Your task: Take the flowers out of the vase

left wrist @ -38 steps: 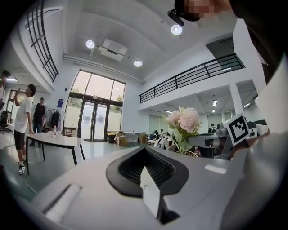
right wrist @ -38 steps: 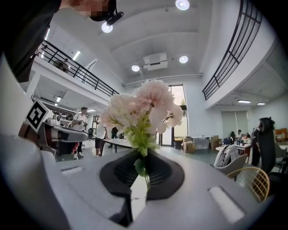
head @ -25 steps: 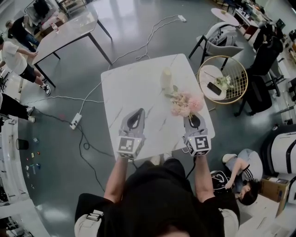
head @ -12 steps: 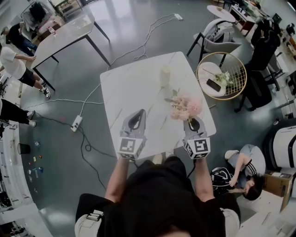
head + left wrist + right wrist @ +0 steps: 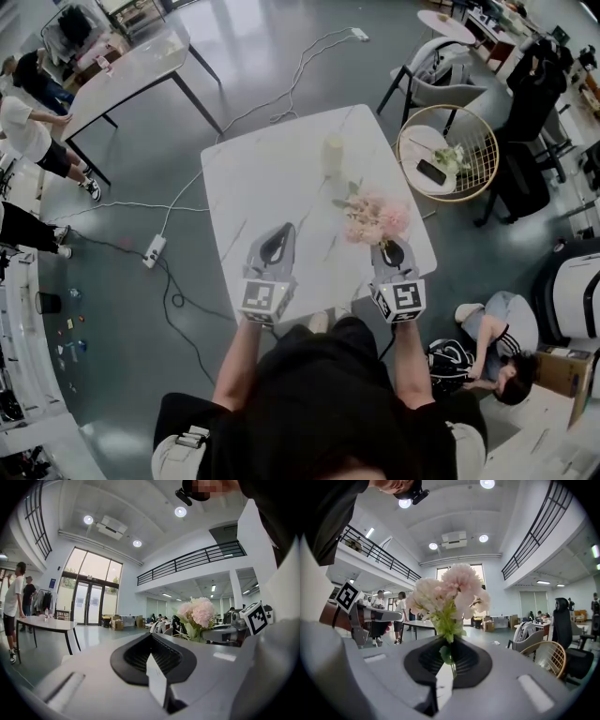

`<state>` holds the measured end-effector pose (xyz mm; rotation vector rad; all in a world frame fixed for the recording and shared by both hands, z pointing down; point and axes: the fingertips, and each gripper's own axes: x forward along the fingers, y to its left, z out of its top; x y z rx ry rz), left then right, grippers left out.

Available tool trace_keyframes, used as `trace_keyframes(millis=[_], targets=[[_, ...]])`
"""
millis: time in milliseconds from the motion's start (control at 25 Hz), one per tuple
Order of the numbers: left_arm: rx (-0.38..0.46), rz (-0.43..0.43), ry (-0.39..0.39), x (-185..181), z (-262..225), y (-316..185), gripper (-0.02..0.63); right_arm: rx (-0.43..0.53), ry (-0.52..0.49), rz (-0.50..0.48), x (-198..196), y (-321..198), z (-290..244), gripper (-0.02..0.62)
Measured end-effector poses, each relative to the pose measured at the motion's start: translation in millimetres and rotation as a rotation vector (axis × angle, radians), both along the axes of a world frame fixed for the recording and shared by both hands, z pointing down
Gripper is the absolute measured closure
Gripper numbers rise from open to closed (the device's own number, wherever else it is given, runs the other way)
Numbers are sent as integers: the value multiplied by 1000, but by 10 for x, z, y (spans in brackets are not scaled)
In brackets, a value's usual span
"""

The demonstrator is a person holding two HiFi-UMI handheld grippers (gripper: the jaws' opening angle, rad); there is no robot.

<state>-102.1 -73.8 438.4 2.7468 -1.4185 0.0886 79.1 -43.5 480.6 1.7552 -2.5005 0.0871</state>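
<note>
A pale cream vase [image 5: 332,156] stands upright on the far part of the white marble table [image 5: 253,187]. A bunch of pink flowers [image 5: 375,217] with green leaves is clear of the vase, nearer to me and to its right. My right gripper [image 5: 392,253] is shut on its stems. In the right gripper view the blooms [image 5: 447,592] rise straight above the closed jaws of the right gripper [image 5: 449,646]. My left gripper [image 5: 274,246] hovers over the table's near left part, shut and holding nothing. The left gripper view shows the flowers [image 5: 197,613] off to its right.
A round gold wire side table [image 5: 448,155] stands right of the table, a chair [image 5: 441,75] behind it. A person crouches on the floor at lower right [image 5: 492,352]. Cables and a power strip [image 5: 153,248] lie on the floor at left. A second table [image 5: 141,61] stands far left.
The right gripper with the flowers has drawn a little nearer to me, away from the vase. The left gripper has stayed where it was.
</note>
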Motion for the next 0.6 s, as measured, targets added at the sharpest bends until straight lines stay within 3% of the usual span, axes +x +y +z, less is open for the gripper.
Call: trace_keyframes(millis=[600], targets=[[-6, 10, 5, 164, 29, -10, 598, -3, -4, 0, 117, 9, 18, 578]])
